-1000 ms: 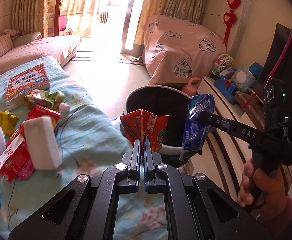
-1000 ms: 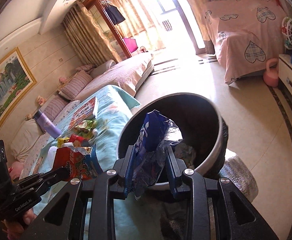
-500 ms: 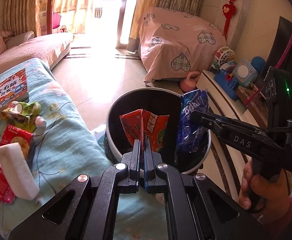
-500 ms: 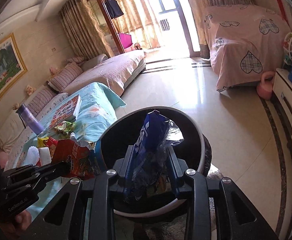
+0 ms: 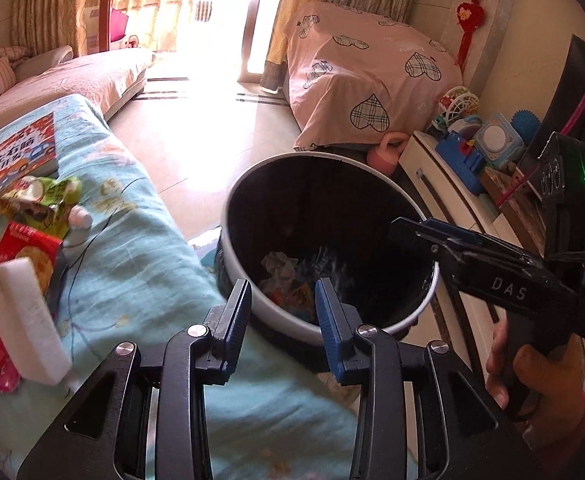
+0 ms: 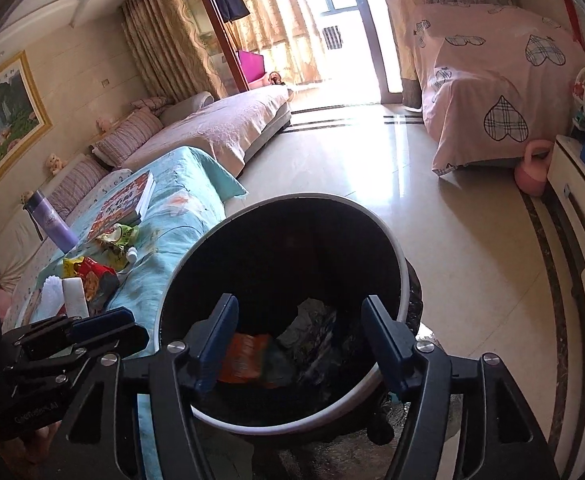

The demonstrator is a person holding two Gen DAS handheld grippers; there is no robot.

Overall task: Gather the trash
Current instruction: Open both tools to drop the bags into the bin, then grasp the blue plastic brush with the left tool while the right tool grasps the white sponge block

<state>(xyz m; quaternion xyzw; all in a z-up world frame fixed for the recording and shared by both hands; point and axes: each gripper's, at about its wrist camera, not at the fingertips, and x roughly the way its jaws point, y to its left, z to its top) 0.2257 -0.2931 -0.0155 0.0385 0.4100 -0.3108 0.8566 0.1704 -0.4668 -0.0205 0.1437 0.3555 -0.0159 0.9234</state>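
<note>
Each hand-held gripper, left (image 5: 279, 312) and right (image 6: 300, 344), gapes empty above the round black bin (image 6: 376, 224) holding crinkled wrappers (image 6: 244, 360).

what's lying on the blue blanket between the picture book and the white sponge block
In the left wrist view, between the picture book and the white sponge block lie a green snack wrapper and a red snack packet.

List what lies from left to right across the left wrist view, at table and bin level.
White sponge block → red snack packet → green wrapper → left tool, open → black trash bin → right tool → toy shelf.
</note>
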